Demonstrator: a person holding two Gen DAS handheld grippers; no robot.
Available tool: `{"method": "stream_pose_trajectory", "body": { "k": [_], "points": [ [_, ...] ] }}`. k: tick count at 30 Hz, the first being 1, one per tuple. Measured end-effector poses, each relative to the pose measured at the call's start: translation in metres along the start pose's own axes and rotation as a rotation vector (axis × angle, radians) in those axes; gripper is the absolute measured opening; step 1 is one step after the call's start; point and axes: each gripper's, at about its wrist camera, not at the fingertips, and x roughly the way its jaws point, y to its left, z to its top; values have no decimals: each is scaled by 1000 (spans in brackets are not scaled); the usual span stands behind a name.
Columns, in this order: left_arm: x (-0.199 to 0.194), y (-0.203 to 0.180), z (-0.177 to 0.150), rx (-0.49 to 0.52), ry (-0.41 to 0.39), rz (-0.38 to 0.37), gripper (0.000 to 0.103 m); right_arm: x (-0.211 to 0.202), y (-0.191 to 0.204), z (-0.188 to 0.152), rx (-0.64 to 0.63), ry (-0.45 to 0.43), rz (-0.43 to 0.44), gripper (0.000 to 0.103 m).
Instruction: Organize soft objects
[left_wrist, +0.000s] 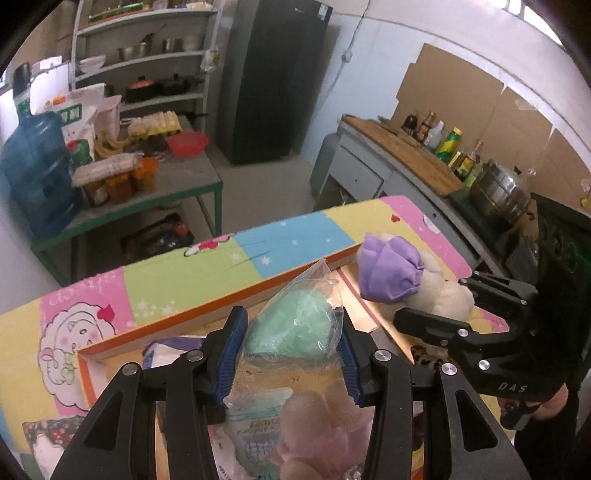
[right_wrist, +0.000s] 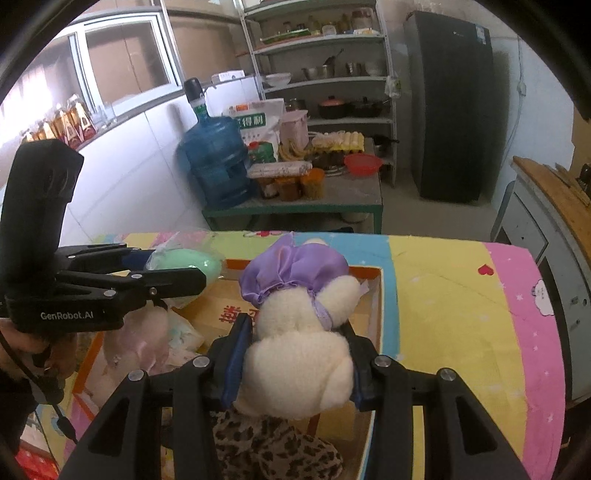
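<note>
My left gripper is shut on a green soft item in a clear plastic bag and holds it above an open cardboard box. It also shows in the right wrist view. My right gripper is shut on a cream plush toy with a purple satin cap and holds it over the same box. In the left wrist view the plush is at the right. Inside the box lie a pink fluffy item, a wipes packet and a leopard-print item.
The box sits on a table with a colourful cartoon cloth. Behind are a green-framed table with a blue water jug, jars and a red bowl, a shelf rack, a black fridge and a counter with bottles.
</note>
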Motion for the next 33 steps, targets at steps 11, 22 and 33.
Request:
{"method": "stream_pose_trajectory", "body": {
  "k": [11, 22, 33],
  "points": [
    [30, -1, -10, 16, 92, -17, 48, 26, 4, -7, 1, 63, -13, 46],
    [32, 7, -12, -38, 83, -65, 62, 26, -6, -13, 33, 65, -8, 53],
    [17, 9, -12, -89, 41, -96, 69, 16, -9, -18, 41, 49, -29, 57]
  ]
}}
